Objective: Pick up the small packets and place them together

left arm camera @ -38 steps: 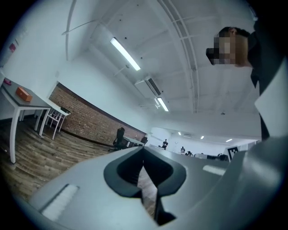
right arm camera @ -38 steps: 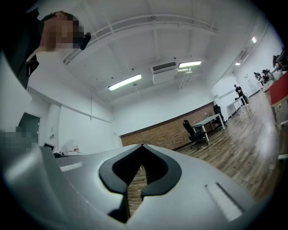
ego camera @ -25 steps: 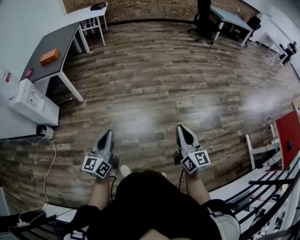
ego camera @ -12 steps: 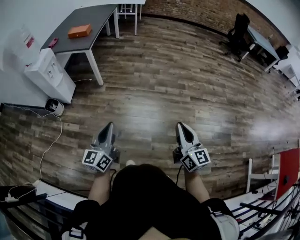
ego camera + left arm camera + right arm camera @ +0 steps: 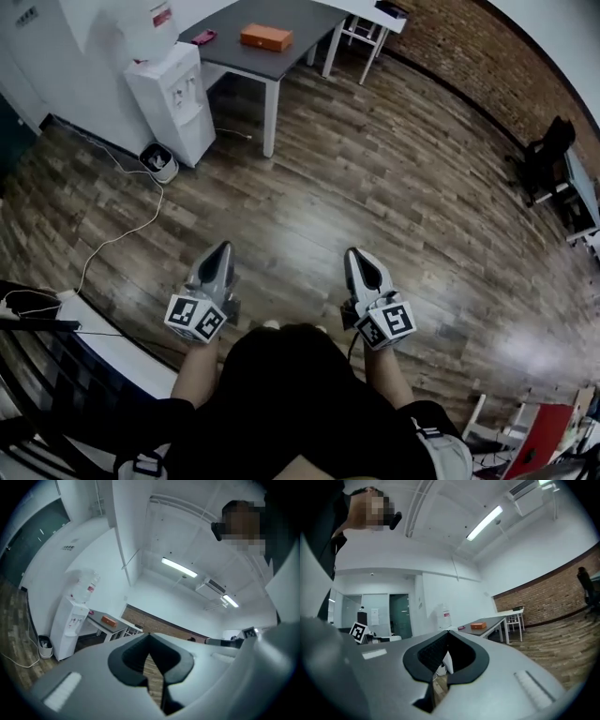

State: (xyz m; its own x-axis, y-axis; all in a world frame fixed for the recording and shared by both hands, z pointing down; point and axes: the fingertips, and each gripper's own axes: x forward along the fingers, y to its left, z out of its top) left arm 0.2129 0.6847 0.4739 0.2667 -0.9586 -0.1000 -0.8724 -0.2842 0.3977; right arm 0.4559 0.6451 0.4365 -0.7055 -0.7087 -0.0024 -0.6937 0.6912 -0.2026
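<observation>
I hold both claws over the wooden floor [image 5: 394,187], side by side and apart from each other. My left claw [image 5: 222,251] has its jaws pressed together with nothing between them, and my right claw [image 5: 356,258] is the same. Well ahead, to the left, a grey worktop [image 5: 281,62] carries an orange box [image 5: 266,37] and a small pink thing [image 5: 203,37]. Beside it stands a white water dispenser [image 5: 175,94]. I cannot make out the small packets from here.

1. I count two grippers: the left gripper [image 5: 222,247] and the right gripper [image 5: 355,254].
2. I see one water dispenser [image 5: 174,98].
3. One grey table [image 5: 246,59].
4. One orange box [image 5: 266,37].
5. One black office chair [image 5: 544,165].
</observation>
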